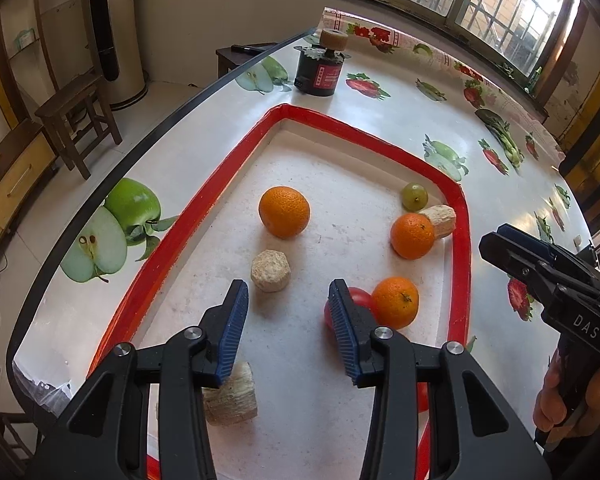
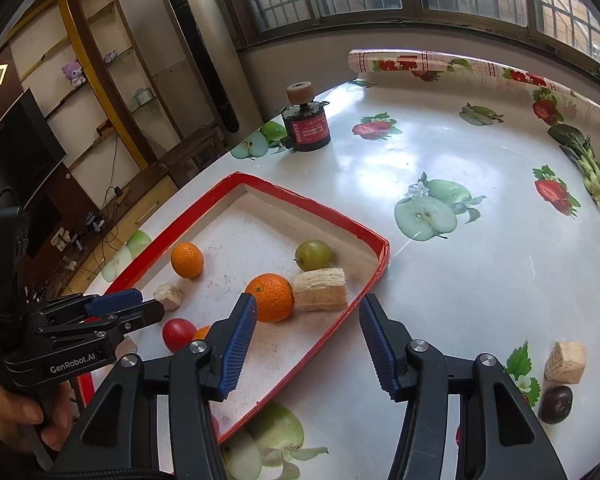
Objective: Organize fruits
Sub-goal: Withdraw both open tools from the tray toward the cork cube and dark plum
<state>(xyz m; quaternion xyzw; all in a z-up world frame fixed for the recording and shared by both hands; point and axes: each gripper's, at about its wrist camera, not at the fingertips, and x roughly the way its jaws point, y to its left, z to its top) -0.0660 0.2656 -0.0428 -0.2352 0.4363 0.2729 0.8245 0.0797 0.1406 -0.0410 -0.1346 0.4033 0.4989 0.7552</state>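
Table [image 2: 380, 184]: a glossy fruit-print cloth covers it and stretches ahead of both tools.
Tray [image 1: 458, 240]: red-rimmed and shallow, it lies directly below and ahead of the left gripper; in the right wrist view its near corner sits between the right gripper's fingers.
Fruit in tray: three oranges, the far one [image 1: 284, 212] ahead of the left gripper, one [image 1: 413, 236] touching a pale cut stalk piece [image 1: 440, 220], one [image 1: 395, 302] just right of the left tool's right finger, beside a red tomato [image 1: 358, 300]; a green grape-like fruit [image 1: 415, 196] lies near the far right rim.
Fruit outside tray: a dark plum-like fruit [image 2: 556, 404] lies on the cloth to the right of the right gripper, beside a pale block [image 2: 565, 362].
Left gripper [image 1: 288, 328]: its jaws stand partly spread with nothing between them; a pale hexagonal piece [image 1: 270, 270] lies just ahead of the gap.
Right gripper [image 2: 308, 348]: partly spread and empty, over the tray's near rim.
Hand pose: both tools pitch steeply down toward the tray; a hand [image 2: 28, 420] wraps the left tool's handle.
Risk: the round oranges will likely roll if a finger nudges them on closing; the two tools sit close and could collide over the tray; the right fingers may clip the raised rim when swinging toward the dark fruit.
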